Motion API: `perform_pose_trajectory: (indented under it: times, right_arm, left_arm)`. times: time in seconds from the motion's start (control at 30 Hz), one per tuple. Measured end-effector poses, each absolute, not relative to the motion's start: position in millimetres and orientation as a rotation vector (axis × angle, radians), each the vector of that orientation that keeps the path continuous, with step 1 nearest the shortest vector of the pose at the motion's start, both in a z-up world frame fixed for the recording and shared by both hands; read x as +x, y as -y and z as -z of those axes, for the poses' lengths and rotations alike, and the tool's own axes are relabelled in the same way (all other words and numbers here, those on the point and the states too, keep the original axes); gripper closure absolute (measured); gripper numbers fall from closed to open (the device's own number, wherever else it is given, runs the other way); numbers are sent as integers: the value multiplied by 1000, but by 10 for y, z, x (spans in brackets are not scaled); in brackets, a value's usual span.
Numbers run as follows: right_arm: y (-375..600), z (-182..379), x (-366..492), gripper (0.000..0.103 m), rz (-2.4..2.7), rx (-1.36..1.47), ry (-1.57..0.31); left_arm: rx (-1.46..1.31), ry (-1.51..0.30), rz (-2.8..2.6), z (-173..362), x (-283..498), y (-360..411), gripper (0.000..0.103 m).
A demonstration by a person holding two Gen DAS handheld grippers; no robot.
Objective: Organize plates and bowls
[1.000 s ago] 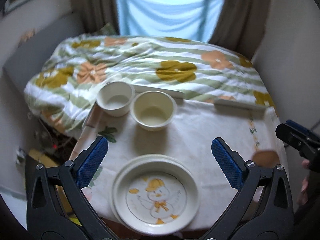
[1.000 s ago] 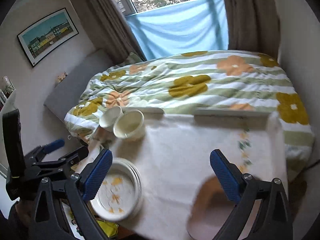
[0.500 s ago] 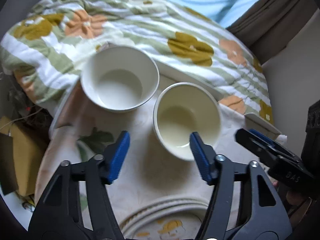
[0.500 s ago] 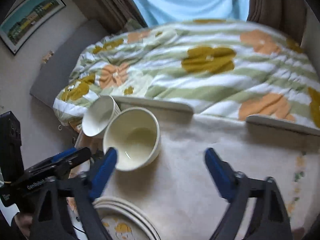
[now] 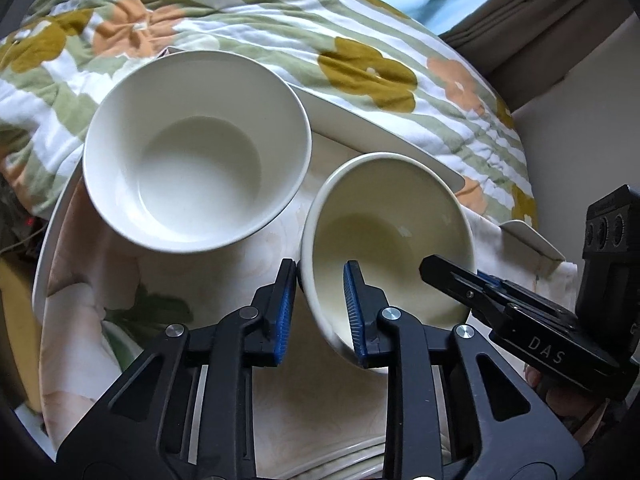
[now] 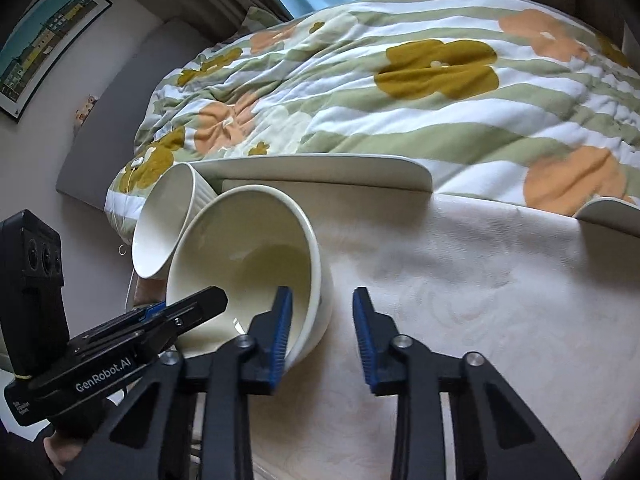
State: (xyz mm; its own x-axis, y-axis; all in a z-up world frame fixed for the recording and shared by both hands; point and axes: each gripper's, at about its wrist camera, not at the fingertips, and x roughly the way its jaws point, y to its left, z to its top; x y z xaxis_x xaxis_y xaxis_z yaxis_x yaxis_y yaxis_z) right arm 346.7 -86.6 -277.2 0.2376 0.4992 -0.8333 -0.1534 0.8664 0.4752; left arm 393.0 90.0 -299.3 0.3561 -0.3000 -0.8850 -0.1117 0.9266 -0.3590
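A cream bowl (image 5: 384, 240) is tilted on the cloth-covered table, beside a white bowl (image 5: 196, 144) to its left. My left gripper (image 5: 318, 308) straddles the cream bowl's near-left rim, one pad outside and one inside, jaws narrowed on it. In the right wrist view the cream bowl (image 6: 248, 264) leans toward me, and the white bowl (image 6: 164, 224) stands behind it. My right gripper (image 6: 322, 336) straddles the cream bowl's right wall, left pad inside and right pad outside with a gap. The plates' rim (image 5: 344, 464) shows at the bottom.
A floral duvet (image 6: 400, 92) on the bed lies just beyond the table's far edge. The white tabletop edge (image 6: 320, 164) runs behind the bowls. The cream tablecloth (image 6: 500, 280) spreads to the right. A framed picture (image 6: 44, 40) hangs on the left wall.
Both grippers moved forward onto the cream bowl and narrowed their jaws. The left closed around its near rim. The bowl now tilts instead of sitting flat.
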Motion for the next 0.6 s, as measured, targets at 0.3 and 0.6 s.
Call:
perform_pose_trajectory:
  times: [0.3,0.6]
  right_arm:
    - [844,2748,3469,84,-451,302,-1248]
    - [965,2457,3342,84,-455,308,-1187]
  left_arm:
    - [-349,-1200,120,2935,3910,-835,81]
    - [-301,-1142,139,2550,3766,-716,81]
